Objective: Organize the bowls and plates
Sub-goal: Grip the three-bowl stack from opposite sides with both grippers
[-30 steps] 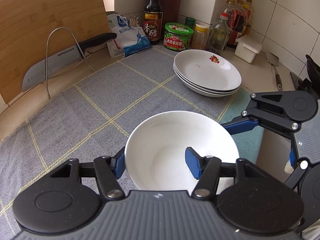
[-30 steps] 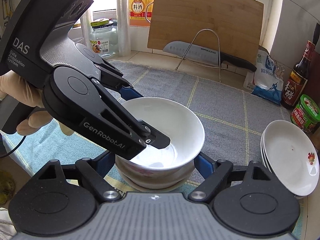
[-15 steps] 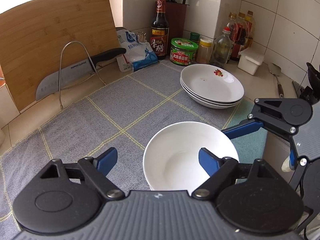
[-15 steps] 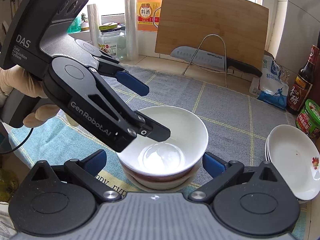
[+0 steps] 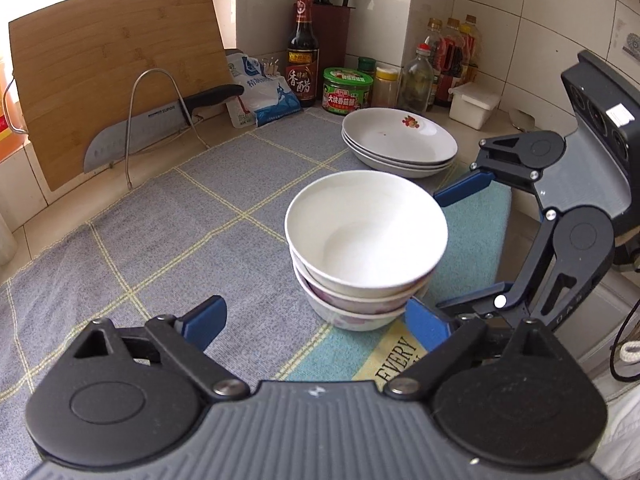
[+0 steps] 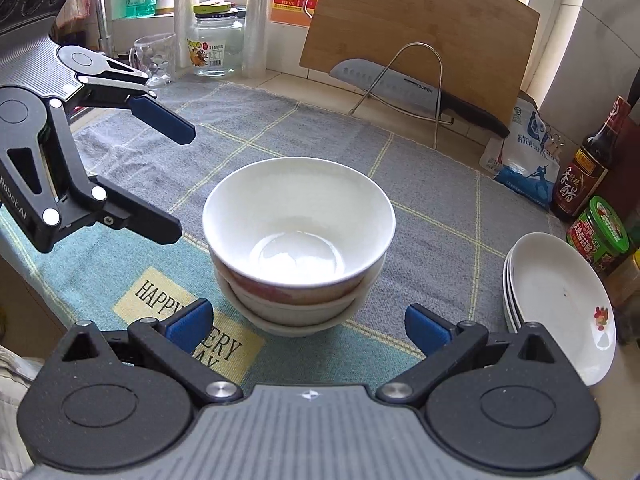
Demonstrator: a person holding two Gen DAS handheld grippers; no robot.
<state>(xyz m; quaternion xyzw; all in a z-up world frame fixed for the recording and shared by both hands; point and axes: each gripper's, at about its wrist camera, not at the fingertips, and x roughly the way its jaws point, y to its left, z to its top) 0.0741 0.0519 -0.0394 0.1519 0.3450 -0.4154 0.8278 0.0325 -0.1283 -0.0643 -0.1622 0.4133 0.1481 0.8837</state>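
Bowl stack (image 6: 298,248) sits on the grey checked mat (image 5: 168,232), three nested, near the front edge where the mat meets the teal "HAPPY EVERY DAY" towel (image 6: 120,272). Plate stack (image 5: 400,142) is just behind it toward the jars, apart from the bowls.

Left gripper (image 5: 316,320): jaws opening, nothing between them, bowls sit ahead of the tips. Right gripper (image 6: 308,324): spread wide, empty, its fingertips flank the bottom bowl without touching that I can see.

Risks as I read them:
- Top bowl looks slightly off-centre on the one under it. A bump from either blue pad (image 5: 424,324) could tip it or slide the whole stack.
- Both grippers crowd the same stack from opposite sides. Any pull-back that swings sideways could clip a rim, or the two tools could hit each other.
- Stack is close to the counter edge; a shove toward the towel side could send it off.
- Cleaver (image 6: 384,84) in the wire rack (image 6: 416,76) is well apart, low concern.
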